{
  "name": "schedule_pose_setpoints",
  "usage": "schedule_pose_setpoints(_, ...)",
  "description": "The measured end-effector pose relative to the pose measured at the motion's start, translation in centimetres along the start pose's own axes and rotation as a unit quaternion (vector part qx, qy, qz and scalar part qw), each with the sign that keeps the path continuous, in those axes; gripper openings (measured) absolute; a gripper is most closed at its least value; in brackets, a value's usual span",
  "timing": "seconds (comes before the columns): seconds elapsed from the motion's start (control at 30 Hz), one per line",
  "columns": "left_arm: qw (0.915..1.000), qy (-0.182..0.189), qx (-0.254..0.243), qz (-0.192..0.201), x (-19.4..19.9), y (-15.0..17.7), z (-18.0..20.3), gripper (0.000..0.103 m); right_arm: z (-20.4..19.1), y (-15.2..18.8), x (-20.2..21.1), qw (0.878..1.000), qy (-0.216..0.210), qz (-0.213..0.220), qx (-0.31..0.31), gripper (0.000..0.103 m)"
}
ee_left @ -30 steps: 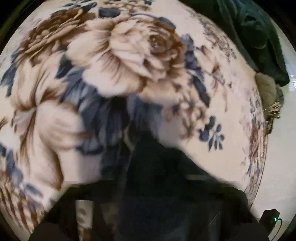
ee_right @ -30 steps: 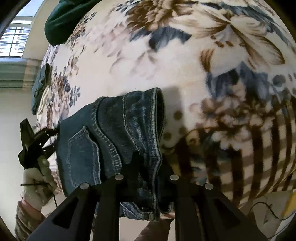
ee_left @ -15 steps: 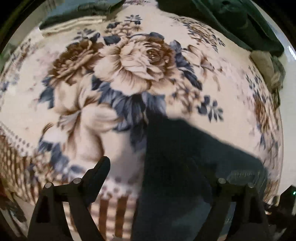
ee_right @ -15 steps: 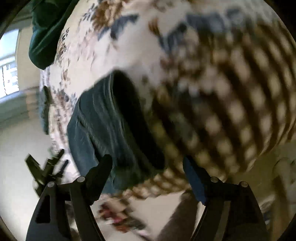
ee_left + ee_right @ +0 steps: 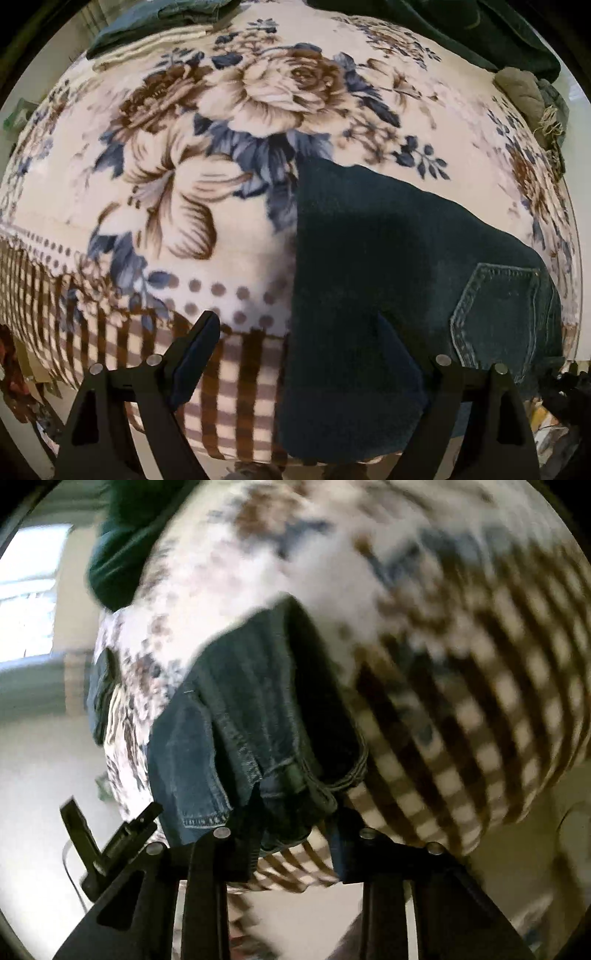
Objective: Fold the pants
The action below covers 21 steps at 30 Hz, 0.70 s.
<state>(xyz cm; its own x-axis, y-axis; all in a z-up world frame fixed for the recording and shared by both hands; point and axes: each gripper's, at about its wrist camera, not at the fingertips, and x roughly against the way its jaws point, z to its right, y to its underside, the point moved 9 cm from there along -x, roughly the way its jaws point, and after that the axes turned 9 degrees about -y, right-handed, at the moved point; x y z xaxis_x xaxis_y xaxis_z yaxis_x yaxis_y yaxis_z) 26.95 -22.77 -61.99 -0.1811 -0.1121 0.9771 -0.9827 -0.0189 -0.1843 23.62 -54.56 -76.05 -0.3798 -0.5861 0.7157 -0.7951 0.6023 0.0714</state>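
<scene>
Folded dark blue jeans (image 5: 388, 280) lie on the floral blanket (image 5: 221, 147) near its checked front edge, back pocket up at the right. My left gripper (image 5: 295, 354) is open and empty just in front of the jeans' left fold. In the blurred right wrist view the jeans (image 5: 240, 720) lie at the blanket's edge. My right gripper (image 5: 291, 838) is partly open at the waistband end, not gripping. The left gripper (image 5: 110, 842) shows at the lower left of that view.
A dark green garment (image 5: 480, 33) lies at the blanket's far right, also in the right wrist view (image 5: 122, 554). A beige frayed cloth (image 5: 524, 96) lies at the right edge. Another folded denim piece (image 5: 101, 698) lies at the far left. A window (image 5: 29, 590) is behind.
Both grippers let go of the jeans and opened. The left one drew back from the fabric. The right one swung toward the blanket's edge and has narrowed again near the waistband.
</scene>
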Motion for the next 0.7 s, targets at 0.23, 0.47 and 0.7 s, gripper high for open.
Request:
schedule_pose_setpoints(0.23,0.9999,0.011,0.005,-0.005,-0.1,0.0,0.3,0.086,3.4,-0.1,-2.2,0.999,0.008,-0.025,-0.046,0.042)
schedule_pose_setpoints(0.47,0.9880,0.128,0.081,-0.034,-1.1,0.1,-0.4,0.099,2.6,2.3,-2.8,0.993,-0.085,-0.030,-0.069,0.074)
schedule_pose_setpoints(0.7,0.9620,0.225,0.136,-0.074,-4.4,0.0,-0.1,0.099,1.2,2.5,-8.2,0.980,-0.171,-0.021,-0.098,0.089)
